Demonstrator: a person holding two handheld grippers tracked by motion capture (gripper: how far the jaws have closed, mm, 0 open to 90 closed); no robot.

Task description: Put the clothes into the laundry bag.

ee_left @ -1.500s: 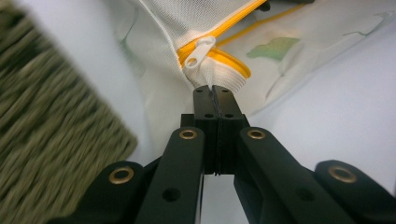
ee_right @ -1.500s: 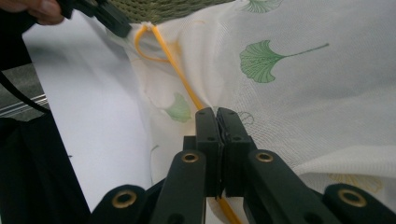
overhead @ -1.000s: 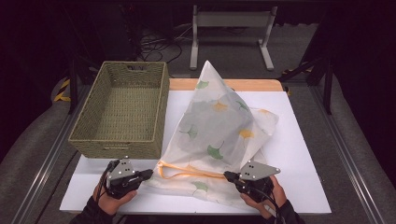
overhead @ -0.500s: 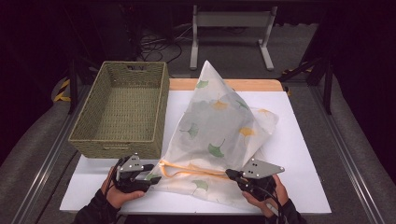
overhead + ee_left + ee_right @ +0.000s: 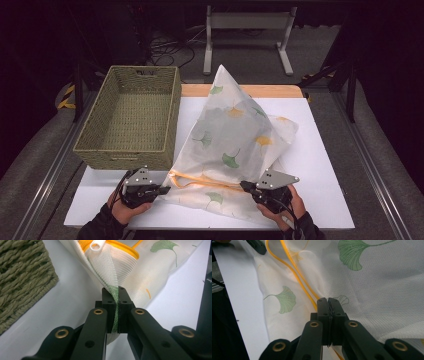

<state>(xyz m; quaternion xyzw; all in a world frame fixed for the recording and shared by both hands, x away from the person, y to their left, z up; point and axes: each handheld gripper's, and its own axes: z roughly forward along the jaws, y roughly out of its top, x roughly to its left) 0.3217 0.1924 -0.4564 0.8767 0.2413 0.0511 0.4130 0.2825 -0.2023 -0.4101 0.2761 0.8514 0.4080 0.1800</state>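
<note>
White mesh bag [image 5: 235, 145] with ginkgo print and orange zip rises to a peak at centre frame. Left gripper [image 5: 162, 190], jaws just closed, pinches its mesh; right gripper [image 5: 245, 186] clamps its edge. Woven basket [image 5: 131, 117], upper left.

Bare worktop at the right, crowded on the left

The wicker basket [image 5: 131, 120] walls off the left rear, and the peaked mesh bag [image 5: 235, 145] blocks the middle; the white worktop [image 5: 320, 165] lies bare to the right and along the near edge.

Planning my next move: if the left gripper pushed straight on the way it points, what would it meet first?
The mesh bag itself: the left gripper is shut on its corner, having just closed, and the bag's orange zipper lies directly ahead. The wicker basket sits off to the side.
</note>
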